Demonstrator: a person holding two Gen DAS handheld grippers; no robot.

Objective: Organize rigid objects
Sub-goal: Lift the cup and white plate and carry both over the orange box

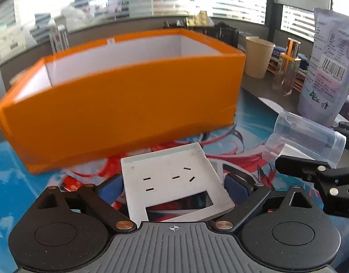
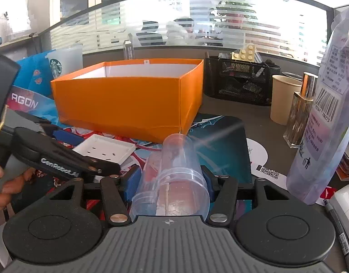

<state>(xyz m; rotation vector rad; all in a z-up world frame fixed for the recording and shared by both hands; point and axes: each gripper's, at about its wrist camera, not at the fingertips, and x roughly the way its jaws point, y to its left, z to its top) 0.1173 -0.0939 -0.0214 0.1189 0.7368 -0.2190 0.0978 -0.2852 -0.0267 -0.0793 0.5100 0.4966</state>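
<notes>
An open orange box (image 1: 120, 104) with a white inside stands on the printed mat; it also shows in the right wrist view (image 2: 129, 104). My left gripper (image 1: 174, 186) is shut on a white socket faceplate (image 1: 174, 182), held in front of the box's near wall; the plate also shows in the right wrist view (image 2: 106, 147). My right gripper (image 2: 170, 182) is shut on a clear plastic jar (image 2: 174, 177), lying on its side between the blue pads. The jar also shows in the left wrist view (image 1: 308, 136), at the right.
A black mesh organiser (image 2: 240, 82), a paper cup (image 2: 283, 97), a perfume bottle (image 2: 301, 111) and a tall plastic pouch (image 2: 322, 113) stand to the right of the box. A frosted Starbucks cup (image 2: 63, 61) stands at the back left. A marker (image 2: 340, 232) lies at the right edge.
</notes>
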